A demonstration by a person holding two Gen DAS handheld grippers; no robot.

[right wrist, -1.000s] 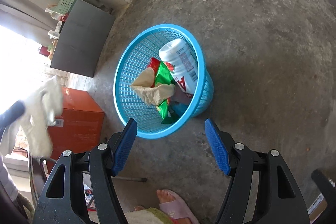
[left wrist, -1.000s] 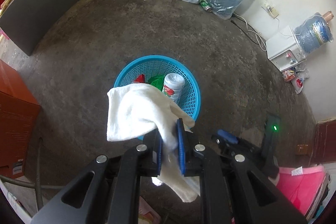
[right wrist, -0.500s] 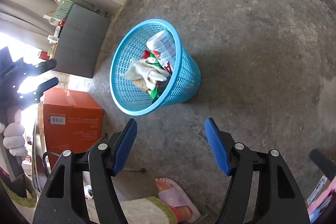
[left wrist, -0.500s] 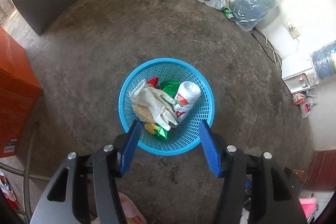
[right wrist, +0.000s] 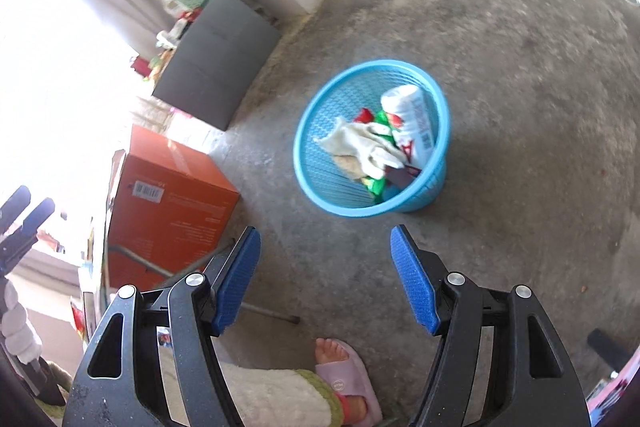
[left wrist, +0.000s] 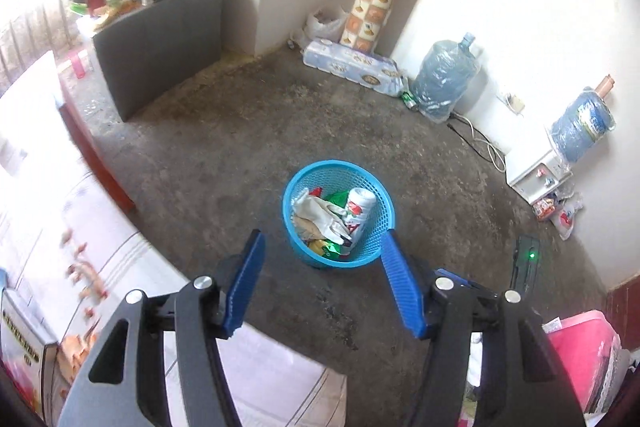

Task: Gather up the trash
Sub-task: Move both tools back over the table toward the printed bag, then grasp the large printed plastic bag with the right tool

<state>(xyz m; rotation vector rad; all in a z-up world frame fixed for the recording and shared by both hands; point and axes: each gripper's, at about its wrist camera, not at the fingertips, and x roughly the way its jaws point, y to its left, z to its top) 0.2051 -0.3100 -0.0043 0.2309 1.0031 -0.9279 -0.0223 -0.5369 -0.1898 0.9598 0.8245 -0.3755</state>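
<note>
Hovering both grippers wide open and empty over the blue basket (left wrist: 339, 214).
You're eyeing the soft, light white cloth (right wrist: 362, 146); pinch a loose fold.

Bare floor (right wrist: 520, 75) around basket (right wrist: 434, 183); orange box (right wrist: 172, 203) leftward.

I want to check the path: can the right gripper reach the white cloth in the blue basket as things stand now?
Probably yes. The right gripper is open and empty, and the white cloth lies on top, uncovered, in the open blue basket.
</note>
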